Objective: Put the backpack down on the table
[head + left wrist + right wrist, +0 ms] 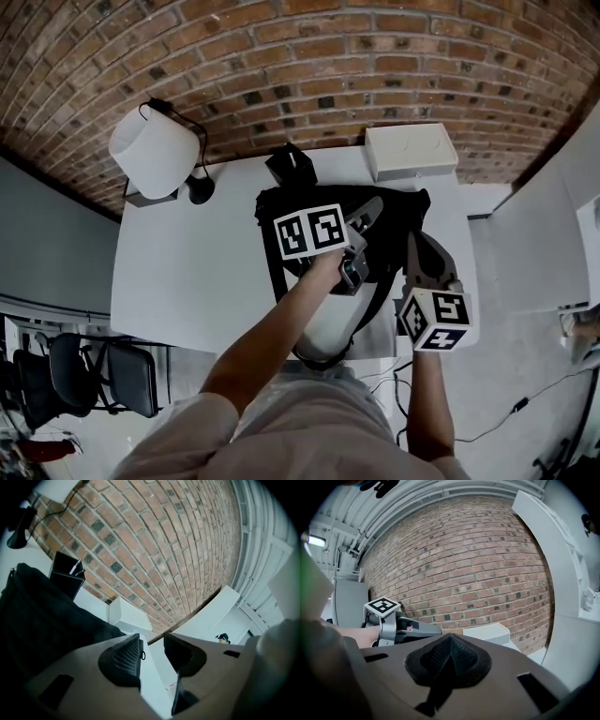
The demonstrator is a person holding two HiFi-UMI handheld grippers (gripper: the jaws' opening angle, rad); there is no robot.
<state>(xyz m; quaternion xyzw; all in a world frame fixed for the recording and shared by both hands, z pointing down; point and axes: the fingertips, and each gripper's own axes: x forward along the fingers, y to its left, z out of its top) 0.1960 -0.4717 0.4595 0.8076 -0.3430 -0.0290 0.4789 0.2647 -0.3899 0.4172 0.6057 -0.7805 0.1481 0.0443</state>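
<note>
The black backpack (281,208) lies on the white table (187,272), at the middle of its far half. My left gripper (373,214) reaches over the bag's top, jaws open, with nothing between them. In the left gripper view the gripper (152,651) hovers past the backpack (37,620), which fills the lower left. My right gripper (415,242) sits at the bag's right edge and points away from me. In the right gripper view its pads (461,656) press together, so the gripper (450,652) is shut with nothing seen between them.
A white lamp (155,150) stands at the table's back left, a black pen holder (291,164) behind the bag, and a white box (410,150) at the back right. A brick wall (309,66) runs behind. A black chair (103,375) stands on the floor at lower left.
</note>
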